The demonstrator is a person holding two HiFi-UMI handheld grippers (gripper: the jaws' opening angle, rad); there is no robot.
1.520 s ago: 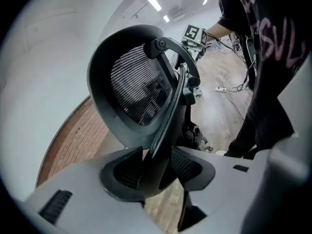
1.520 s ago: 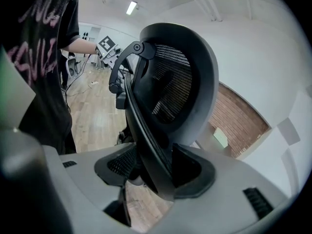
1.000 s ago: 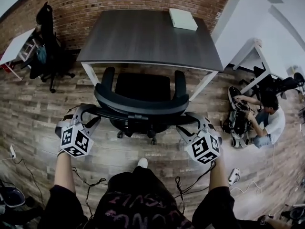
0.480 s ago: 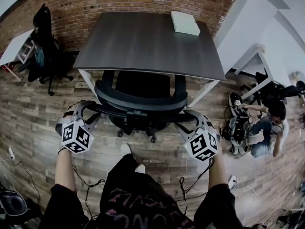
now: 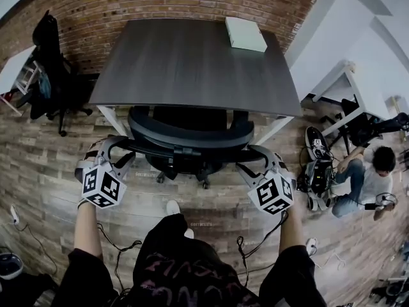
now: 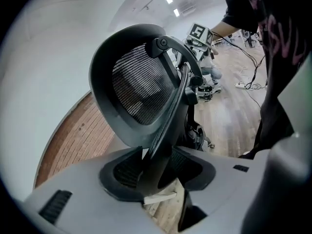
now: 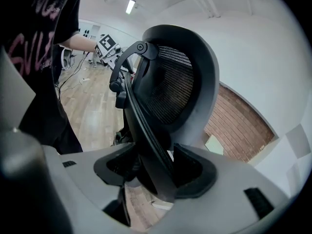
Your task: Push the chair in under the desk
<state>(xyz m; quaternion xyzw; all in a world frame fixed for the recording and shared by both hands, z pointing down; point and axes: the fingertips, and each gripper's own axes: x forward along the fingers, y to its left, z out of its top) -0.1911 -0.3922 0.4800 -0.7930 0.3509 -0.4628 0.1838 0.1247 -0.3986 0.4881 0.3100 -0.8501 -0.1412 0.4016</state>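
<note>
Left gripper (image 5: 120, 147) and right gripper (image 5: 254, 157) each clamp the chair (image 5: 185, 138) back rim — an uneven push may swing it, jamming the armrests (image 5: 241, 121) against the desk (image 5: 192, 56) front edge

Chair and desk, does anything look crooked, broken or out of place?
Nothing stands out. The chair sits upright and square to the desk, its seat partly under the top. The left gripper and right gripper are each shut on its back frame. A white box lies flat at the desk's far right corner.

Right tool (image 7: 155, 172) clamped on chair (image 7: 170, 82) backrest edge.
</note>
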